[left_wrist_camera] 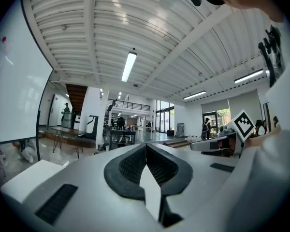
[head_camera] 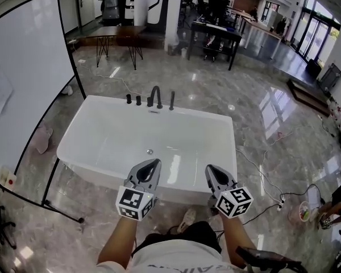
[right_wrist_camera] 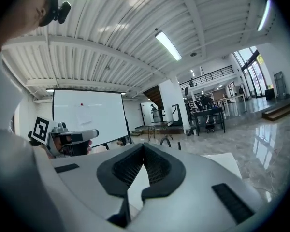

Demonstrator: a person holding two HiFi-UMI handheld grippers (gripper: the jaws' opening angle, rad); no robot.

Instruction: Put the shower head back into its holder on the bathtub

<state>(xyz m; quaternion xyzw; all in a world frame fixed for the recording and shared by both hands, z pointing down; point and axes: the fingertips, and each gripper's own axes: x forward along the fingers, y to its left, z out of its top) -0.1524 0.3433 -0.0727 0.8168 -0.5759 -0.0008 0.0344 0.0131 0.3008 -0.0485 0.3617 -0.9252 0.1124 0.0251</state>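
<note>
A white bathtub fills the middle of the head view. On its far rim stand two black knobs, a curved black spout and a slim black shower head, upright to the right of the spout. My left gripper and right gripper hover side by side over the near rim, far from the fittings. Both are shut with nothing in them. The left gripper view shows its jaws meeting, pointing level into the hall. The right gripper's jaws meet too, with the spout beyond them.
A large whiteboard on a black stand stands left of the tub. Cables trail over the glossy floor on the right. Dark tables and people are far back. My foot is by the tub's front.
</note>
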